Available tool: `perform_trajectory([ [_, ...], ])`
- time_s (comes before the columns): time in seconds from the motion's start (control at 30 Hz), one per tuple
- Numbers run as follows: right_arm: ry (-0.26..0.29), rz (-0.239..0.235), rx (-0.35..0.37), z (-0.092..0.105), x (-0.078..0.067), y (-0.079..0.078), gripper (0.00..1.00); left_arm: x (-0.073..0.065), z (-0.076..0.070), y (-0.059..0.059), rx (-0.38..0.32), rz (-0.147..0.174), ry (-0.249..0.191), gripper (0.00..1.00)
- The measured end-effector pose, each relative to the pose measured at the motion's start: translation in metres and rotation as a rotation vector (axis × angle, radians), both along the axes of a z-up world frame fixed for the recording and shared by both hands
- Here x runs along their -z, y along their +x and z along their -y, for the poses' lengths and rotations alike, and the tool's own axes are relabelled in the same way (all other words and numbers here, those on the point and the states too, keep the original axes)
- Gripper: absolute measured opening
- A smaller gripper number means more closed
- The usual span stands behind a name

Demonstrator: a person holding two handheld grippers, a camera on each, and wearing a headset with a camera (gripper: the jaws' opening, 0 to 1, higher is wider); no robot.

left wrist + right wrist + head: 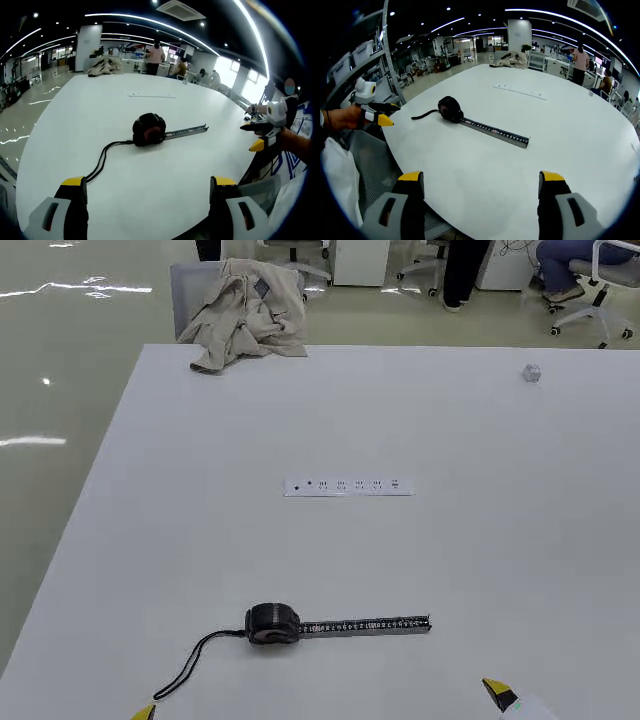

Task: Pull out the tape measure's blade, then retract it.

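left gripper view: the left gripper (148, 186) hangs over the near edge of the white table (75, 115), its yellow-tipped jaws spread wide with nothing between them. straight ahead, well apart from the jaws, the black tape measure (149, 129) lies on the tabletop, with its blade (187, 131) pulled partway out toward the right and lying flat. a dark wrist strap (102, 160) trails from the case toward the left jaw (it stops short of it).

right gripper view: the right gripper (481, 181) is also gaping wide and holds nothing, its jaws above the table's edge. the tape measure sits ahead and to the left, blade running toward the right. the left gripper shows at the far left, held in a hand (342, 117).

head view: the tape measure lies near the front of the table, case on the left, blade pointing right, strap curling toward the near left corner. a white power strip (348, 487) lies flat at mid-table. a beige garment (245, 315) is heaped at the far left corner, and a small grey object (531, 373) sits far right.
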State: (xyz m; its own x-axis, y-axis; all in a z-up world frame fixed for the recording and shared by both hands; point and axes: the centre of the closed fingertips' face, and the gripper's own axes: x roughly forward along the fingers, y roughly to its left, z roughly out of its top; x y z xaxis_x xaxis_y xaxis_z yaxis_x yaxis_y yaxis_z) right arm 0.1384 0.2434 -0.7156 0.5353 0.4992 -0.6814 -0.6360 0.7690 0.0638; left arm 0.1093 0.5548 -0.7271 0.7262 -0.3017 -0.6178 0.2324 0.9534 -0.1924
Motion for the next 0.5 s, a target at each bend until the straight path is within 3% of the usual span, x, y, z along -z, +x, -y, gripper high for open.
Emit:
perform_trajectory([
  [0.23,-0.022,-0.018,-0.011,0.001,-0.001,-0.01,1.0,-0.011,-0.007,0.0,-0.031,0.001,0.009,1.0],
  [0.5,-0.026,-0.02,-0.016,0.004,-0.005,-0.016,1.0,-0.018,0.001,-0.004,-0.032,-0.005,0.003,1.0],
])
